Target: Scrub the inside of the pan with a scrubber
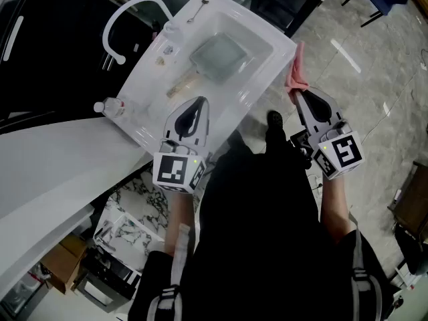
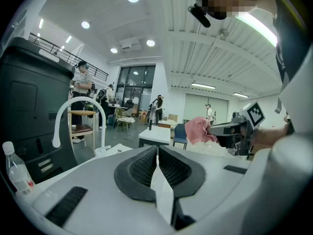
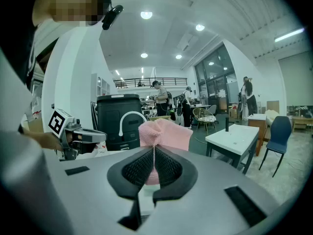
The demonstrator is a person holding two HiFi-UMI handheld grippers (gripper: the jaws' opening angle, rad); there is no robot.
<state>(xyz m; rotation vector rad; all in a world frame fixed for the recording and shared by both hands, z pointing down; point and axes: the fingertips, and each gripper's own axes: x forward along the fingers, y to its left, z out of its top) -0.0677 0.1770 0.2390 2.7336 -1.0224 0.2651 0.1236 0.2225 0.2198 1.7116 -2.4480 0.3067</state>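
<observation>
A grey square pan [image 1: 221, 56] with a wooden handle lies in the white sink [image 1: 267, 45] in the head view. My right gripper [image 1: 295, 93] is shut on a pink scrubber cloth [image 1: 295, 69], held just off the sink's right edge; the cloth [image 3: 164, 133] bunches above the jaws in the right gripper view. My left gripper [image 1: 195, 105] hovers over the sink's near rim, short of the pan's handle, jaws together with nothing between them [image 2: 157, 156]. The pink cloth [image 2: 197, 129] also shows from the left gripper view.
A white curved faucet [image 1: 120, 22] stands at the sink's far left. A clear bottle [image 1: 112, 108] sits on the counter corner, and a spoon [image 1: 196, 10] lies on the far rim. A black appliance [image 2: 29, 102] stands behind the faucet. Tiled floor lies to the right.
</observation>
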